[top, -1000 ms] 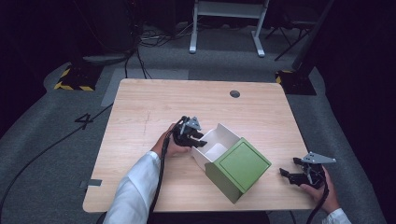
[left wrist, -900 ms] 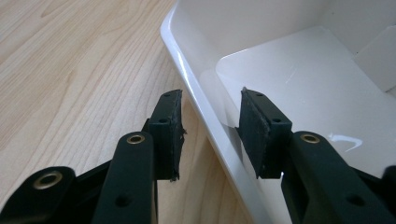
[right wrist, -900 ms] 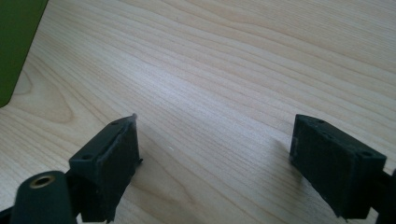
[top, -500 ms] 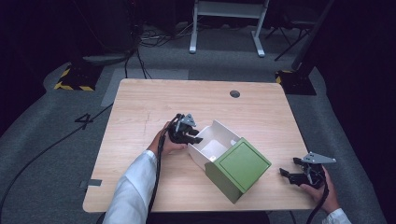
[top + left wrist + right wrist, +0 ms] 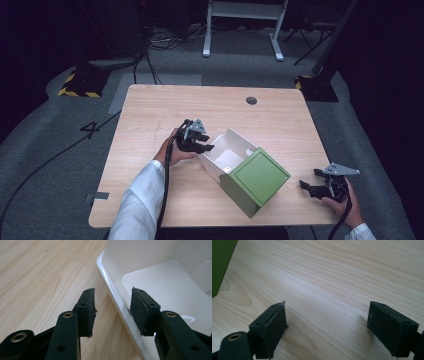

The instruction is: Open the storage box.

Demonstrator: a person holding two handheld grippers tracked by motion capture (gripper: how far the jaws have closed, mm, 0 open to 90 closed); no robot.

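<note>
Near the middle of the table [image 5: 150, 110] lies a green box [image 5: 255, 181] with its white tray [image 5: 227, 150] slid out. The left gripper [image 5: 112, 312] is open, one jaw outside the tray's wall, one inside. The right gripper [image 5: 311, 187] rests wide open and empty near the table's edge.

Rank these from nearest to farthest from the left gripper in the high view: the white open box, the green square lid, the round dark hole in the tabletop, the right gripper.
1. White open box, right at the left gripper, its fingers astride the wall.
2. Green square lid, just beyond the box toward the near edge.
3. Round dark hole, toward the far edge.
4. Right gripper, near right corner.
</note>
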